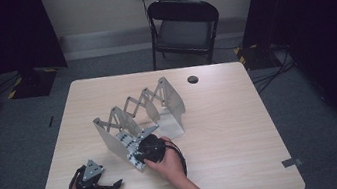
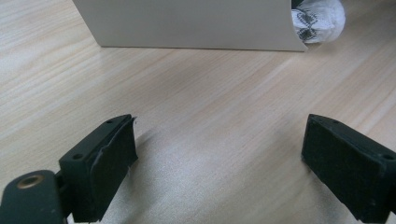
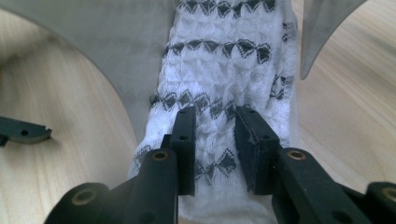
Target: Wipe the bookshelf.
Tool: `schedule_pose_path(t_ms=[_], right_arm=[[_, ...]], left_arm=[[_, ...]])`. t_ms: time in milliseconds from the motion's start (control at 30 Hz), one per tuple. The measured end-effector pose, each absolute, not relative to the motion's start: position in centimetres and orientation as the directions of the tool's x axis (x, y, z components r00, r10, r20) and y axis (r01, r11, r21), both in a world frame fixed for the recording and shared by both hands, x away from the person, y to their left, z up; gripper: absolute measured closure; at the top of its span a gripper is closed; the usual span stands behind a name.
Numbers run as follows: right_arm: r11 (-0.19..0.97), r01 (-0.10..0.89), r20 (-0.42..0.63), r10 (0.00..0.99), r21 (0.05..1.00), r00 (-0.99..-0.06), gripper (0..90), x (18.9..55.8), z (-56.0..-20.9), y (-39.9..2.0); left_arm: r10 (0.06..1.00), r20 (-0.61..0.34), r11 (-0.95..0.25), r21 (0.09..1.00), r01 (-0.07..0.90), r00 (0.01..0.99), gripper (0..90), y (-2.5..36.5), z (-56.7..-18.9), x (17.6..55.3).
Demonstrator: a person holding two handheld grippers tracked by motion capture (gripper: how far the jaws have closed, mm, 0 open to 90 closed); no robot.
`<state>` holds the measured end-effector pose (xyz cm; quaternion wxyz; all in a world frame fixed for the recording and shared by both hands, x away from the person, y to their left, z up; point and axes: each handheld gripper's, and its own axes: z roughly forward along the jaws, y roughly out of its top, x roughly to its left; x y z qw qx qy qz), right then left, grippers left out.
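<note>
Two hand-held grippers: the right hand-held gripper (image 3: 215, 140) pinches a white patterned cloth (image 3: 229, 60) inside the folding metal rack (image 1: 129, 115); the left hand-held gripper (image 2: 219, 158) rests wide apart on the tabletop (image 2: 210, 93).

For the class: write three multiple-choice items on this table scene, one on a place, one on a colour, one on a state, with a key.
1. Where does the patterned cloth lie? A on the chair; B between the folding metal rack panels; C on the floor.
2. Its colours? A white with black; B red; C plain blue.
3. The left gripper jaws? A open, nothing between; B shut on the cloth; C shut on the rack.
Key: B, grey panels flank it; A, black diamonds on white knit; A, bare table between the pads.
</note>
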<state>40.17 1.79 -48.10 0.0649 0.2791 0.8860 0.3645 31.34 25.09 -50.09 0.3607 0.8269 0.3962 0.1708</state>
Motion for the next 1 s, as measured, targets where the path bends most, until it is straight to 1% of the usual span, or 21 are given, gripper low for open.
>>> schedule_pose_path(t_ms=[767,833,900,1000], right_arm=[[0.591,0.46,0.105,0.535,0.662,-0.838,70.4,37.4,-48.0,-1.4],[0.584,0.471,0.119,0.538,0.662,-0.834,71.3,37.4,-48.0,-1.6],[0.587,0.467,0.112,0.538,0.661,-0.835,71.4,37.5,-47.9,-1.4],[0.571,0.465,0.114,0.542,0.677,-0.832,76.2,38.0,-47.7,-0.9]], left_arm=[[0.778,-0.003,-0.426,0.732,0.532,0.628,9.6,25.1,-50.1,31.3],[0.778,-0.002,-0.427,0.731,0.532,0.628,9.6,25.1,-50.1,31.3],[0.778,-0.003,-0.426,0.732,0.532,0.628,9.6,25.1,-50.1,31.3],[0.779,-0.003,-0.426,0.732,0.532,0.628,9.6,25.1,-50.1,31.3]])
